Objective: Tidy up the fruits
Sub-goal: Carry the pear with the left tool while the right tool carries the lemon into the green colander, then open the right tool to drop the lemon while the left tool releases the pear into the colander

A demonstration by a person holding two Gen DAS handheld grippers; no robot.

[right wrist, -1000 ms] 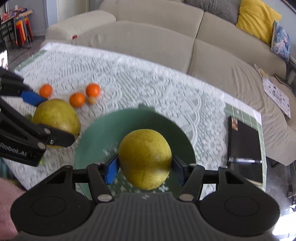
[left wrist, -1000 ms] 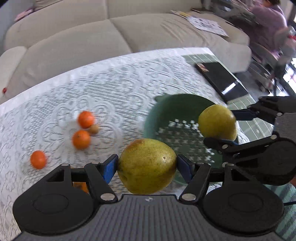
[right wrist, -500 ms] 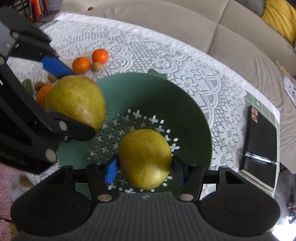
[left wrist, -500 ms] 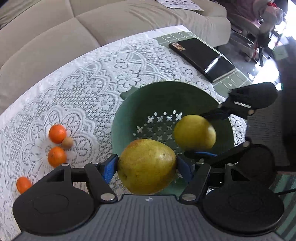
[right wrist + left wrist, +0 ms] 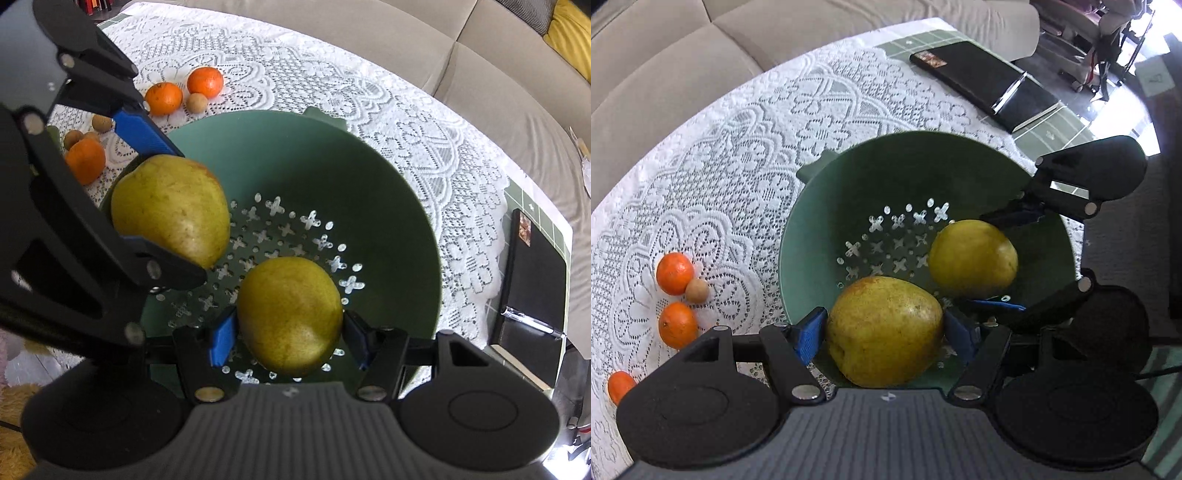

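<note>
My left gripper [image 5: 884, 332] is shut on a yellow-green pear [image 5: 884, 328] and holds it inside the near side of a green colander bowl [image 5: 886, 173]. My right gripper [image 5: 288, 336] is shut on a second pear [image 5: 290, 314], low inside the same bowl [image 5: 388, 206] over its perforated bottom. In the left wrist view the right gripper's pear [image 5: 973, 258] sits to the right; in the right wrist view the left gripper's pear [image 5: 170, 210] hangs at the bowl's left rim.
Several tangerines [image 5: 675, 273] [image 5: 163, 98] and small brown round fruits [image 5: 697, 291] lie on the white lace tablecloth [image 5: 738, 147] left of the bowl. A black notebook with a pen [image 5: 986, 81] lies at the table's far right. A beige sofa [image 5: 369, 33] runs behind the table.
Both grippers have moved over the bowl and lowered their pears into it. Both stay shut on the pears.
</note>
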